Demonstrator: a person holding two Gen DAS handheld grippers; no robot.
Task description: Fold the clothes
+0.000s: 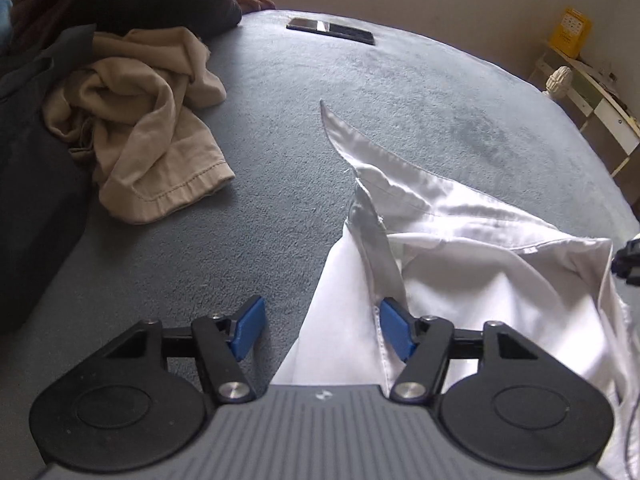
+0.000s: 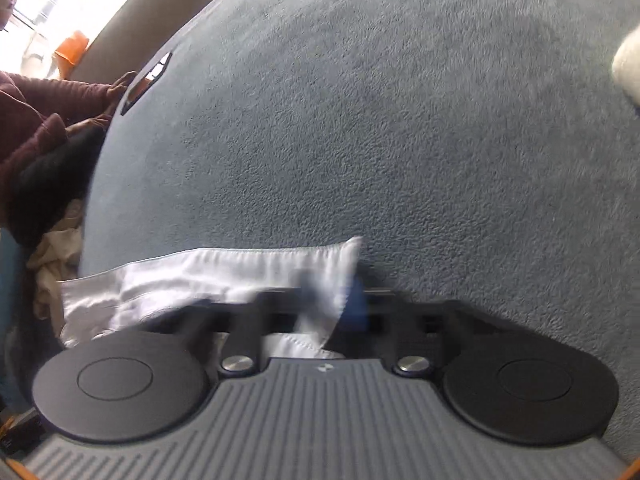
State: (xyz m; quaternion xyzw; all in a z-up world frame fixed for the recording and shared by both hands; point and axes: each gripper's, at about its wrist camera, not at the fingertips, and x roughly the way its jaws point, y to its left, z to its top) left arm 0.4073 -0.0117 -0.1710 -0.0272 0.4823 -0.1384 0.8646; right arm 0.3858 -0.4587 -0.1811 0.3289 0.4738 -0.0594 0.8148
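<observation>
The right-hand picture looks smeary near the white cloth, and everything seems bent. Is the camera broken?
Right wrist view: the white shirt and the right gripper are streaked by motion blur, while the window at top left is blown out. Left wrist view: sharp, evenly lit; the blue blanket bulges because of the fisheye lens.

shirt [image 1: 460,264] on bed [image 1: 360,100], trousers [image 1: 140,120] left, phones [image 1: 331,30] behind

The left claw [image 1: 322,330], blue pads spread wide, hovers over a rumpled white cotton shirt [image 1: 460,264] on the grey-blue fleece bed [image 1: 280,128]; crumpled beige trousers [image 1: 140,120] lie well apart.
</observation>
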